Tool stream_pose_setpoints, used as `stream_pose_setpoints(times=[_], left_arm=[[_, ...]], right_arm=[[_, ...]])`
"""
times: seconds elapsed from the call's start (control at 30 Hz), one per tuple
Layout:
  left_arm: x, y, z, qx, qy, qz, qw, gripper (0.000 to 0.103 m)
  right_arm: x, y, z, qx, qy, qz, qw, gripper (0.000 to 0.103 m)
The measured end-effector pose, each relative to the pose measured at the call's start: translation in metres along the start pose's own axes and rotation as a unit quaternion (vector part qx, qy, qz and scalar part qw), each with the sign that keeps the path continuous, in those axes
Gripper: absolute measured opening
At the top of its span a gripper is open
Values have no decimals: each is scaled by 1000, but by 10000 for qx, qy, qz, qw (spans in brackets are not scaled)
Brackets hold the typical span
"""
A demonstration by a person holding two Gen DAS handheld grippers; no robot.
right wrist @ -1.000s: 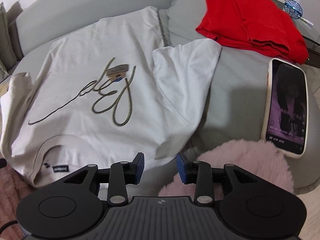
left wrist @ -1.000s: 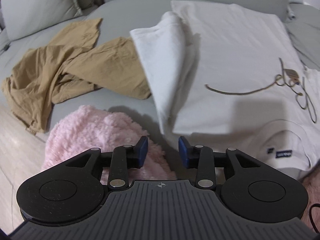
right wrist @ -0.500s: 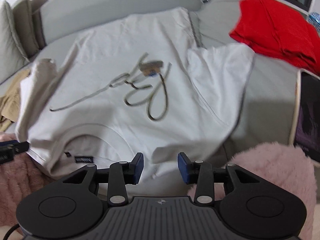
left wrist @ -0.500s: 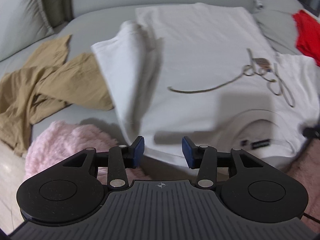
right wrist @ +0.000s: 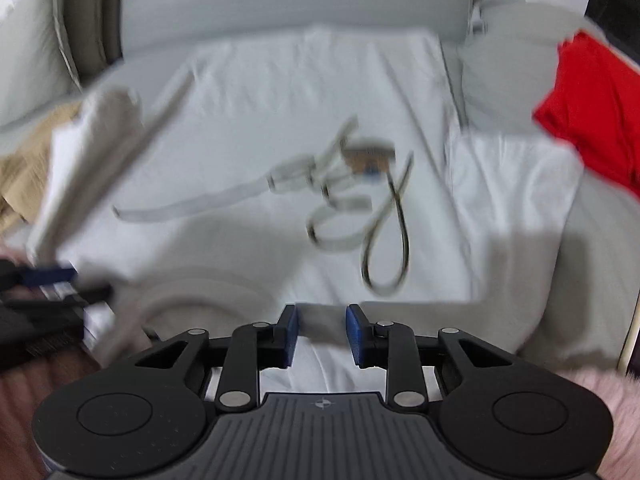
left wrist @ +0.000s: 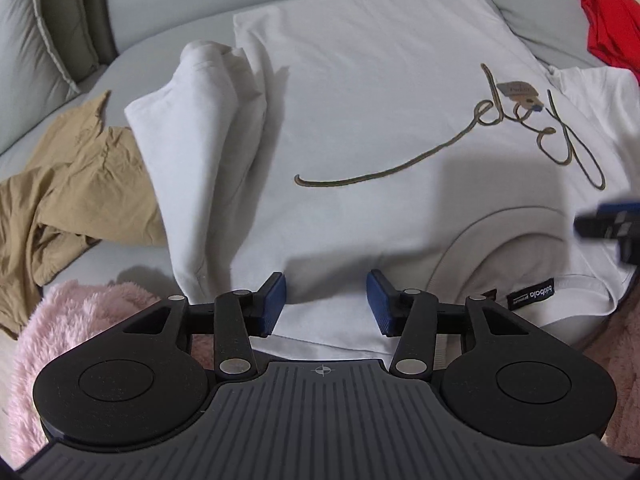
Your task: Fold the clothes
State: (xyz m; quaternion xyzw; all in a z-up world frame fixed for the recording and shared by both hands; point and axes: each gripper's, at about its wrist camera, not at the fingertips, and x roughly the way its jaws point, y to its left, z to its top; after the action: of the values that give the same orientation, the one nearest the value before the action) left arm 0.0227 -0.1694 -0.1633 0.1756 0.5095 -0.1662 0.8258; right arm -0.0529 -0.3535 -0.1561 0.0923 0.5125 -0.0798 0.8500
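Note:
A white T-shirt (left wrist: 380,120) with a brown script print (left wrist: 400,164) lies flat on a grey sofa, collar (left wrist: 520,248) nearest me. One sleeve (left wrist: 200,120) is bunched up on the left; the other sleeve (right wrist: 512,184) lies flat on the right. My left gripper (left wrist: 325,300) hovers over the shirt's near edge left of the collar, jaws opening, pads clear of the cloth. My right gripper (right wrist: 318,328) is over the near edge right of the collar, jaws closing, with cloth seen in the gap and the pads not pressing on it. That view is blurred.
A crumpled tan garment (left wrist: 72,168) lies left of the shirt. Folded red clothing (right wrist: 592,112) sits at the back right. A pink fluffy blanket (left wrist: 80,320) covers the near edge on both sides. A grey cushion (left wrist: 32,40) stands at the back left.
The left gripper moved right, off the pink blanket to the shirt's near edge, and its jaws widened. The right gripper moved left, the phone left its view, and its jaws narrowed.

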Motion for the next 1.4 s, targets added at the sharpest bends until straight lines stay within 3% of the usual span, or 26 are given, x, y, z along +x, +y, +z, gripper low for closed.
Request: stream_pose_setpoints(times=[0.3, 0.37, 0.5, 0.57, 0.77, 0.83, 0.93, 1.1, 1.17, 1.27, 1.4], left_arm=[[1, 7, -8, -213, 208, -110, 9995, 55], [2, 8, -9, -201, 376, -147, 9990, 55], [2, 18, -21, -440, 1095, -382, 9923, 52], [-7, 27, -26, -667, 953, -514, 9919, 49], [-43, 63, -17, -1420, -250, -663, 9873, 49], [-51, 88, -8, -1811, -721, -675, 9785, 49], [-49, 121, 9, -2341, -1003, -746, 9642, 47], [-9, 197, 31, -3760, -864, -1388, 9121, 35], [2, 209, 35, -3969, -790, -1516, 9018, 31], [17, 216, 43, -4029, -715, -1760, 8953, 31], [35, 213, 57, -3881, -618, -1860, 9005, 32]], right_arm=[[-2, -2, -15, 181, 448, -111, 9988, 33], [-4, 0, -18, 216, 519, -143, 9983, 33], [-14, 6, -25, 292, 637, -238, 9973, 33], [-24, 10, -33, 240, 473, -165, 9985, 33], [-49, 22, -31, 0, -213, 98, 9997, 34], [-53, 24, -29, -52, -350, 135, 9993, 34], [-53, 26, -28, -100, -349, 214, 9991, 35], [-48, 24, -26, -23, -230, 153, 9996, 40], [-48, 25, -27, -3, -227, 117, 9997, 42], [-46, 24, -27, 27, -174, 49, 9998, 43], [-43, 24, -27, 41, -72, -16, 10000, 44]])
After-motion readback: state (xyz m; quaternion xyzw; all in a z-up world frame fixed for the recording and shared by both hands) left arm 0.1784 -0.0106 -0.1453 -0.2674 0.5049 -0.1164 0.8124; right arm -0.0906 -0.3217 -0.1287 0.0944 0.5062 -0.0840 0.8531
